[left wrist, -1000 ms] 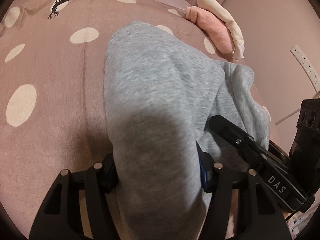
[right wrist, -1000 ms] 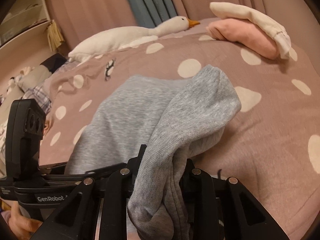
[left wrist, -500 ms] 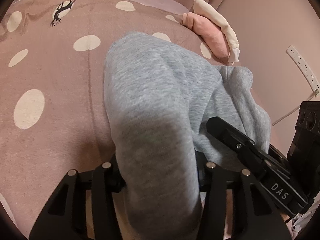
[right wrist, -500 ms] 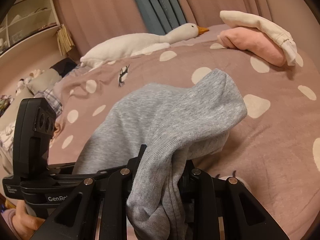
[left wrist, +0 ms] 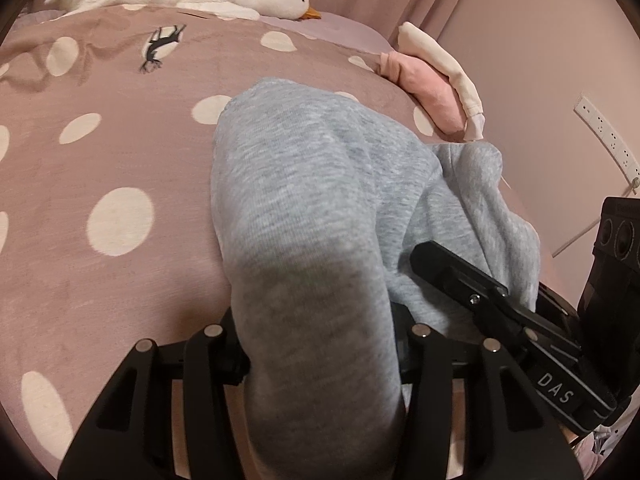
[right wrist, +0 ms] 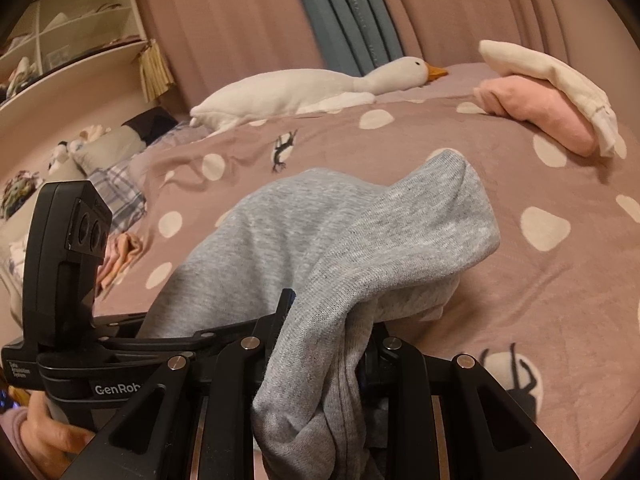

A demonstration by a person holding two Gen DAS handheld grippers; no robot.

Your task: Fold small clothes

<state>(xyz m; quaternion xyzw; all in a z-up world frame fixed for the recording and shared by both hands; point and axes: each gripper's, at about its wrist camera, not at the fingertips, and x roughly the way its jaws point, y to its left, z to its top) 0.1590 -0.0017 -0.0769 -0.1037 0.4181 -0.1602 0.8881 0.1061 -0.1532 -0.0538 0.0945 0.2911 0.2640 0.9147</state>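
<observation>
Since a second ago we have lifted both grippers, left gripper (left wrist: 316,344) and right gripper (right wrist: 320,344), each clenched on one grey garment (left wrist: 320,184) raised over the spotted bed (left wrist: 100,280). Two folded clothes (right wrist: 540,100) are stacked beyond.

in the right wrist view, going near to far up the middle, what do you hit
right gripper clamped on the grey garment → spotted bedspread → white goose plush → pink and blue curtains
</observation>
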